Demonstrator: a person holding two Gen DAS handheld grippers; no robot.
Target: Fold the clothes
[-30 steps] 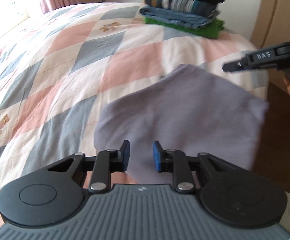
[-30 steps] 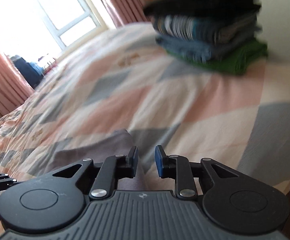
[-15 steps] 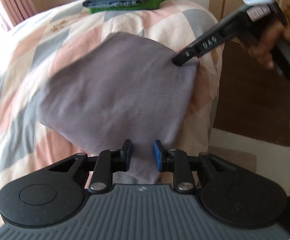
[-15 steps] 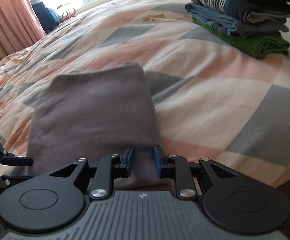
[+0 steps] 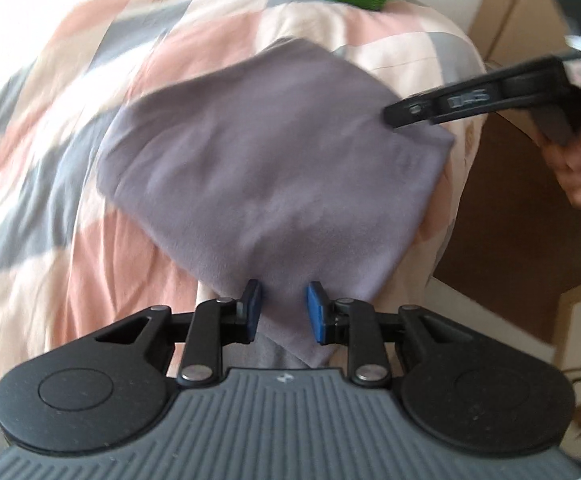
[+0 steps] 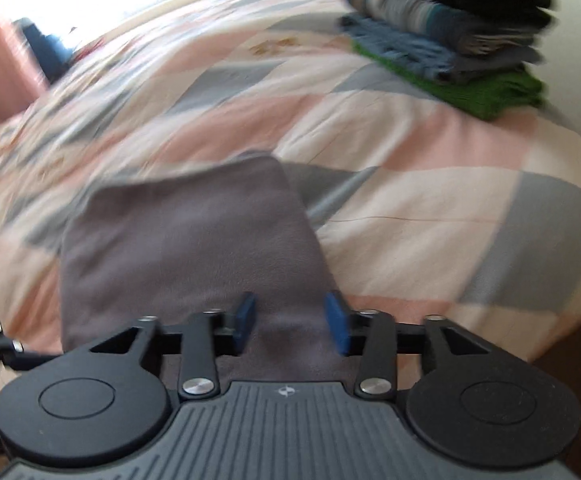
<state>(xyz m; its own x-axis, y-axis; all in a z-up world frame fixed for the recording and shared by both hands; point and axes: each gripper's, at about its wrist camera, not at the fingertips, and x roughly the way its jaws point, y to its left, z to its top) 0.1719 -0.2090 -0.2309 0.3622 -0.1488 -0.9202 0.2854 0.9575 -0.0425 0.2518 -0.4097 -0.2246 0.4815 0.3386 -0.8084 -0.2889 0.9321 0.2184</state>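
Lying folded on the checked quilt (image 5: 62,208) near the bed's corner, the grey garment (image 5: 266,168) is seen flat. Left hand-held gripper (image 5: 283,307): pads spread, set over the garment's near corner, nothing pinched. Right hand-held gripper (image 6: 290,322): pads spread wide over the garment's near edge. Stack of folded clothes (image 6: 446,36) is noted well apart, blurred

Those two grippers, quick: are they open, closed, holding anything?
Left gripper: open, grey folded cloth between its fingers, not clamped.
Right gripper: open, over the same cloth.
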